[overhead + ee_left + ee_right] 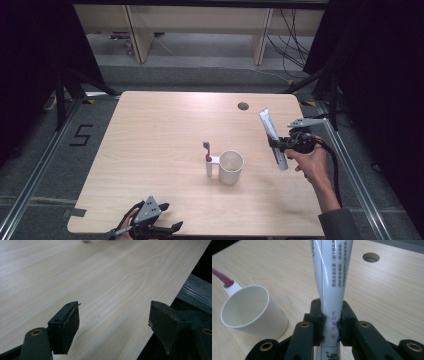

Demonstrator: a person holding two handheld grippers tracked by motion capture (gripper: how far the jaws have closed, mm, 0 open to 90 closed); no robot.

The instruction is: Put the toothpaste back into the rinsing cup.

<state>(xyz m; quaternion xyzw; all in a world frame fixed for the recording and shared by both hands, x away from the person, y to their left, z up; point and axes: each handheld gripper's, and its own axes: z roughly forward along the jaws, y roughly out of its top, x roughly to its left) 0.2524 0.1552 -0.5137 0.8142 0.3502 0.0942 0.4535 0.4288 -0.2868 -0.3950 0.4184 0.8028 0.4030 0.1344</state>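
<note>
Your right gripper (331,326) is clenched on a white toothpaste tube (332,277), and its own view shows the printed lettering and the squeezed waist between the pads, while the high view shows the tube (273,138) held tilted above the table's right side, well apart from the white cup (230,167). That smooth, tapered cup carries a side holder with a red-handled toothbrush (207,150) standing in it, with a round cable hole (243,106) beyond. Your left gripper (113,322) hangs released over bare pale wood-grain table (75,277) at its near edge
</note>
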